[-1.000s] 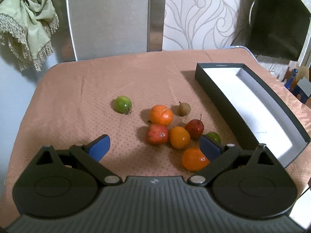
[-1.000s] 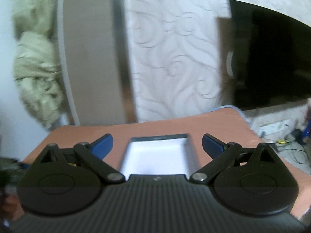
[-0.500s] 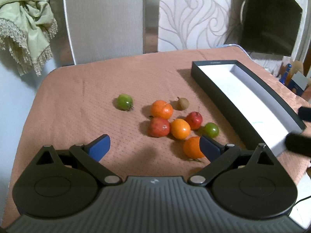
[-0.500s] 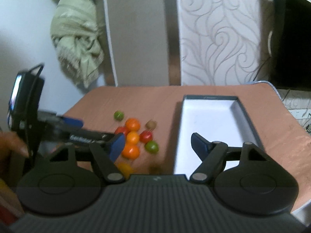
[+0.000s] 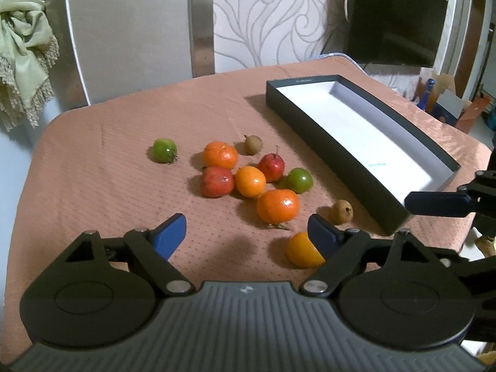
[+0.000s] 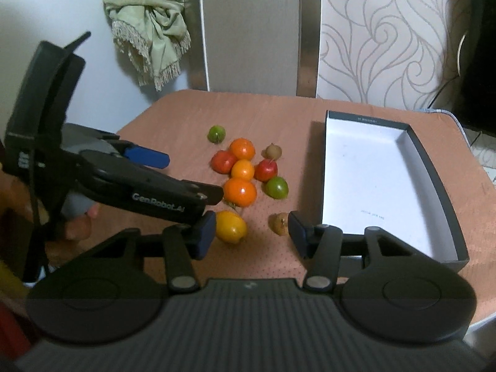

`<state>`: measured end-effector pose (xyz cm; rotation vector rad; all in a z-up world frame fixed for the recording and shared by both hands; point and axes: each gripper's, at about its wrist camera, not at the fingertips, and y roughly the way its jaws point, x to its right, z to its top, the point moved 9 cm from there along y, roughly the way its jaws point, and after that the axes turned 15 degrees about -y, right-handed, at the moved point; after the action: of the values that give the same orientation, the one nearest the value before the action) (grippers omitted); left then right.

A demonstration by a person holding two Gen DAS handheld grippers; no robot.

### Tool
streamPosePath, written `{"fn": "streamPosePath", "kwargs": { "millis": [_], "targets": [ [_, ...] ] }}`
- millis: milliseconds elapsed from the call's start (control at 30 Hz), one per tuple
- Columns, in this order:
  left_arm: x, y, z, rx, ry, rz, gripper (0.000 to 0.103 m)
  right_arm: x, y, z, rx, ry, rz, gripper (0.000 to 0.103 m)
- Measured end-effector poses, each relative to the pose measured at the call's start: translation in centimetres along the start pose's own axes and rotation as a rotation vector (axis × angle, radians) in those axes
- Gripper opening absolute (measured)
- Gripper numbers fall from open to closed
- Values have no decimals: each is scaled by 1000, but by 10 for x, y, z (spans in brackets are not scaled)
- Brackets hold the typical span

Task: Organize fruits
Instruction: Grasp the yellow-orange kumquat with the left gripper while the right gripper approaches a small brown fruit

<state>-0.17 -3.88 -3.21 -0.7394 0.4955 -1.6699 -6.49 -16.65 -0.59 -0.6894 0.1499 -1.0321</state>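
Several fruits lie loose on the salmon tablecloth: oranges (image 5: 277, 206), red ones (image 5: 216, 181), green ones (image 5: 164, 150) and small brown ones (image 5: 253, 144). My left gripper (image 5: 246, 234) hovers over the cloth in front of them, jaws closing with nothing between them. A yellow-orange fruit (image 5: 300, 249) lies half hidden behind its right finger. My right gripper (image 6: 251, 232) is low near the box, jaws closing. The same yellow fruit (image 6: 231, 226) and a small brown fruit (image 6: 280, 223) lie just ahead of its fingertips, untouched. The black box with its white inside (image 6: 372, 170) holds nothing.
The box's dark wall (image 5: 325, 142) runs along the right of the fruits. In the right wrist view the left gripper (image 6: 186, 175) and a hand (image 6: 77, 220) fill the left side. Beyond the table stand a chair back, a green cloth (image 6: 148, 18) and a dark screen.
The right gripper swung down and left from facing the wall and box to the fruits, and its jaws narrowed. The left jaws narrowed slightly. A right finger entered the left view.
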Motion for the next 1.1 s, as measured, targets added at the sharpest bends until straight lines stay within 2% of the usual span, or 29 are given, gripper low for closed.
{"fn": "streamPosePath", "kwargs": {
  "millis": [67, 200, 333, 400, 500, 667, 933, 1100],
  "targets": [
    [2, 0, -1, -5, 5, -5, 88, 1, 2, -3, -16, -2, -10, 54],
    [7, 1, -4, -15, 16, -34, 87, 15, 1, -8, -41, 32, -97, 52],
    [12, 7, -12, -62, 12, -72, 80, 33, -9, -6, -11, 94, -161, 53],
    [17, 10, -17, -80, 22, -84, 78, 34, -11, -5, 1, 94, -161, 53],
    [26, 16, -23, -105, 49, -114, 69, 24, -9, -4, 3, 61, -135, 51],
    [34, 26, -31, -137, 75, -128, 63, 20, -6, 0, 2, 38, -109, 47],
    [41, 37, -32, -149, 96, -144, 48, 17, 4, 1, -14, 29, -82, 47],
    [41, 37, -32, -150, 101, -156, 43, 15, 14, 2, -21, 27, -75, 47]
  ]
}}
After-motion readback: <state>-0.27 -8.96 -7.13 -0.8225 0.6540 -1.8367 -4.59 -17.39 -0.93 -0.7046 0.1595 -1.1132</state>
